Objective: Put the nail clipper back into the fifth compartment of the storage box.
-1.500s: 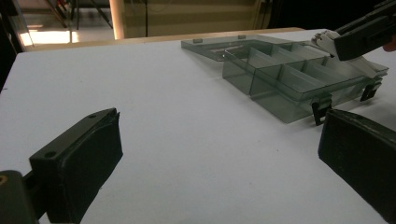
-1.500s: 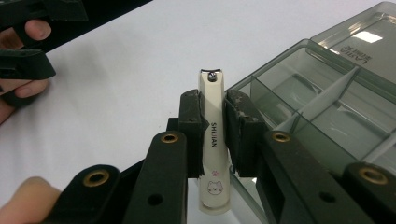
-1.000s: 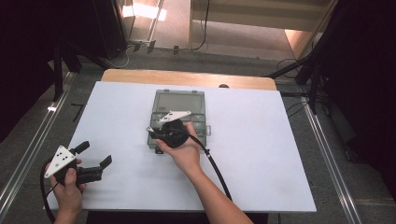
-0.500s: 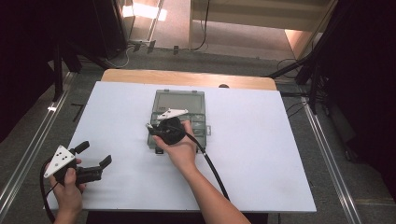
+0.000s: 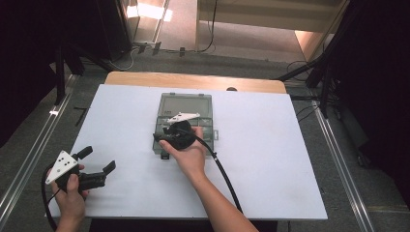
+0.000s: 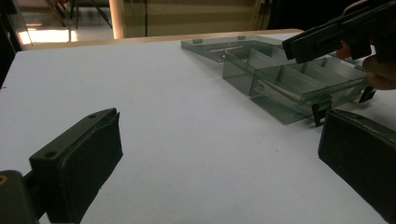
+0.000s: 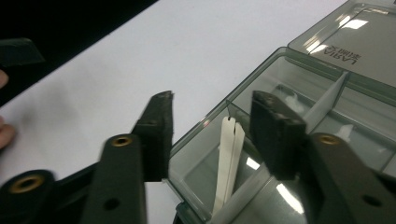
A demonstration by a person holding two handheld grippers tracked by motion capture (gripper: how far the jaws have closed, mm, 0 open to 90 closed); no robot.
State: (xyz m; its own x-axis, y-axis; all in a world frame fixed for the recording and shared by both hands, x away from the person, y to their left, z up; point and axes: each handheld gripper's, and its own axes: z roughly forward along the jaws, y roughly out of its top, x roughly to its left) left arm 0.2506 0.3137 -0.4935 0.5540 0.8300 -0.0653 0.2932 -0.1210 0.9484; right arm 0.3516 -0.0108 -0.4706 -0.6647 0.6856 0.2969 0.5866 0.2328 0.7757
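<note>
On the white table (image 5: 270,159), which spans most of the high view, we see a clear grey compartment box (image 5: 186,104) lying near the middle with its lid folded flat toward the far edge. Over its near left corner we find the right gripper (image 7: 212,126), held in the person's right hand (image 5: 191,154). Its jaws have just been opening and now stand partly apart, with nothing pressed between the pads. Directly below that gap, in the right gripper view, a slim white plastic strip (image 7: 229,158) lies inside the box's corner compartment, slanting against a divider. We judge that the strip has been let go into the box, so this placing step looks finished and the hand is free to pull back.

Near the table's front left corner, well apart from the box, the left gripper (image 5: 96,166) rests low over the table in the person's left hand (image 5: 70,193). Its jaws stand wide and empty, aimed across the bare surface toward the box (image 6: 289,84), apparently waiting its turn.
</note>
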